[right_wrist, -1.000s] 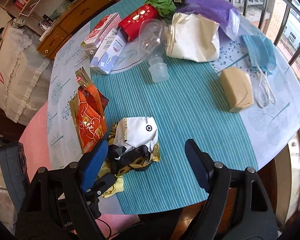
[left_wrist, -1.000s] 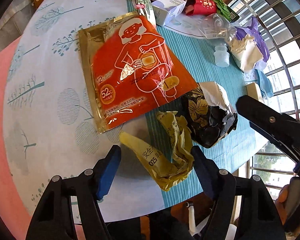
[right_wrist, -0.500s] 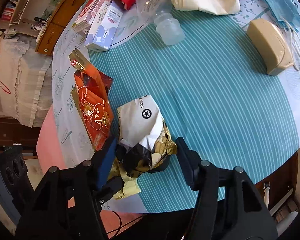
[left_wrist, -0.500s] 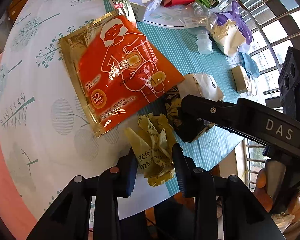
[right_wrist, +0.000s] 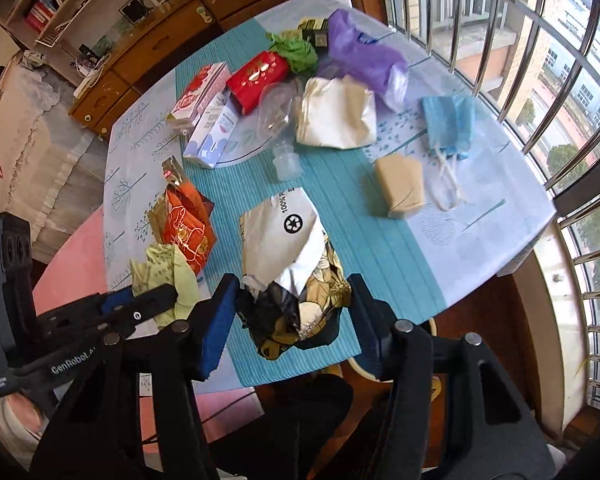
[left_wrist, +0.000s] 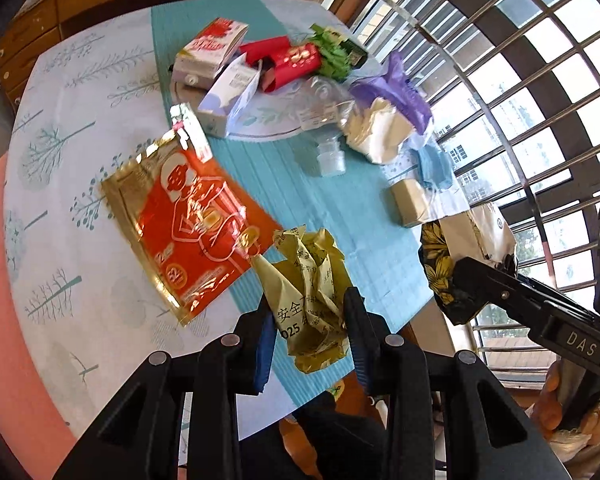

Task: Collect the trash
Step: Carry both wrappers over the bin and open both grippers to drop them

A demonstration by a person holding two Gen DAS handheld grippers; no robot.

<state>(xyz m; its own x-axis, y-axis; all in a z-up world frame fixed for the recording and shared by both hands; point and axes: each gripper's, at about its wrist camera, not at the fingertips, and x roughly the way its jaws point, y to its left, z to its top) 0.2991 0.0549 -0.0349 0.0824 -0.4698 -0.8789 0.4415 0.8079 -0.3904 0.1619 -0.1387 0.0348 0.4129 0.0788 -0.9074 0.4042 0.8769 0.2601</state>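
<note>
My left gripper [left_wrist: 308,332] is shut on a crumpled yellow wrapper [left_wrist: 308,280] with black print, held above the table's near edge. My right gripper [right_wrist: 292,316] is shut on a crumpled black, gold and white bag [right_wrist: 292,264] bearing a recycling mark, also lifted off the table. In the left wrist view the right gripper and its bag [left_wrist: 460,248] hang at the right. In the right wrist view the left gripper with the yellow wrapper [right_wrist: 168,276] sits at the lower left. An orange and gold foil packet [left_wrist: 184,224] lies flat on the tablecloth behind the yellow wrapper.
More litter lies at the table's far side: cartons [right_wrist: 204,100], a red packet [right_wrist: 260,76], a clear plastic bottle [right_wrist: 278,120], a white paper bag [right_wrist: 336,112], a purple bag [right_wrist: 364,52], a blue face mask [right_wrist: 448,124] and a tan block [right_wrist: 400,184]. Window bars [left_wrist: 520,80] stand beyond.
Both grippers shut on their crumpled pieces and rose, lifting the yellow wrapper and the black and gold bag off the table. The table now looks farther away.
</note>
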